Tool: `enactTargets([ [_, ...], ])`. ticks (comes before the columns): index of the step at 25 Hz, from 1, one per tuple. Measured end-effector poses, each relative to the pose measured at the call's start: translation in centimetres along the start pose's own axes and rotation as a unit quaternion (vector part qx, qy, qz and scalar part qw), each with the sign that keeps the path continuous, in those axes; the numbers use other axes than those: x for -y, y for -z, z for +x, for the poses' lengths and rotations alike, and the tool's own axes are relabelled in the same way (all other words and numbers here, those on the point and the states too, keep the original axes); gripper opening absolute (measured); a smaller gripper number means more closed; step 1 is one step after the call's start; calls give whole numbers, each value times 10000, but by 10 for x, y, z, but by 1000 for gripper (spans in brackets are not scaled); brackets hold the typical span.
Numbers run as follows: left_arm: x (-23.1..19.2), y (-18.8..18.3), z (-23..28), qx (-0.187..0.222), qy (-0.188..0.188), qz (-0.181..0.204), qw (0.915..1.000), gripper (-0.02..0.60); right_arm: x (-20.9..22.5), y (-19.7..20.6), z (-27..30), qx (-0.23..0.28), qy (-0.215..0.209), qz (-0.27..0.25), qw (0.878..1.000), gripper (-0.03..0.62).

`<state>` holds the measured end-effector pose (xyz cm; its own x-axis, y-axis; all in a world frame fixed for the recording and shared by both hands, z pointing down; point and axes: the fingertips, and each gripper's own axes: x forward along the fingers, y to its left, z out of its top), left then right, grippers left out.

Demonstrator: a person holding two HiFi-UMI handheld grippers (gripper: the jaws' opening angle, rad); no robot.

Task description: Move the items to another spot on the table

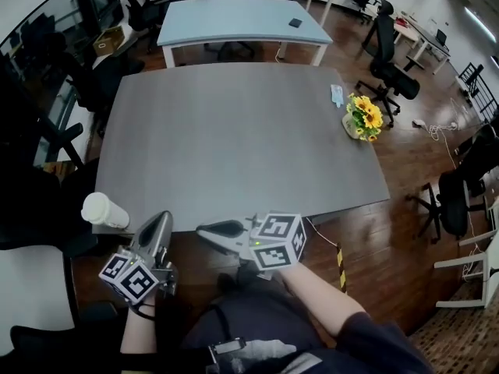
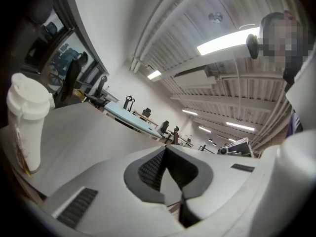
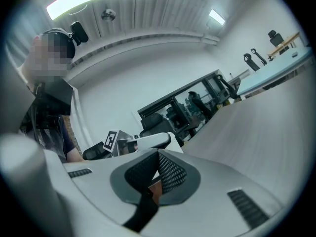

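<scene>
Nearest to us, below the near edge of the grey table, both claws are held over the person's lap. The left claw points away toward the table's near left corner, and the right claw lies turned to the left, its tip near the left one. In the left gripper view we see the jaws together at their tips with nothing between them. In the right gripper view the jaws are likewise closed and empty, with the other gripper's marker cube beyond them. Just left of the left claw, a white lidded cup stands at the near left corner of the table, close to its edge; it also shows upright at the left of the left gripper view. Farther off, near the table's right edge, we find a bunch of yellow flowers, and just beyond it a small pale blue thing lying flat. The middle of the table is well apart from all three. Behind stands a light blue table, with black office chairs to the right
</scene>
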<state>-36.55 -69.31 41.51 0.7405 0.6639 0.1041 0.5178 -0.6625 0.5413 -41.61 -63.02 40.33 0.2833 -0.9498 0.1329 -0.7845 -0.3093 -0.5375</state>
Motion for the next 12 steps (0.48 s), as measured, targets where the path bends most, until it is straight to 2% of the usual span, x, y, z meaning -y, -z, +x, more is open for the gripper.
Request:
enactTargets([
  [6, 37, 18, 43, -424, 520, 201, 9975, 18, 14, -2, -52, 396, 539, 108, 9977, -23],
  [12, 92, 51, 90, -825, 920, 406, 9915, 18, 35, -5, -129, 864, 1090, 181, 9901, -23],
])
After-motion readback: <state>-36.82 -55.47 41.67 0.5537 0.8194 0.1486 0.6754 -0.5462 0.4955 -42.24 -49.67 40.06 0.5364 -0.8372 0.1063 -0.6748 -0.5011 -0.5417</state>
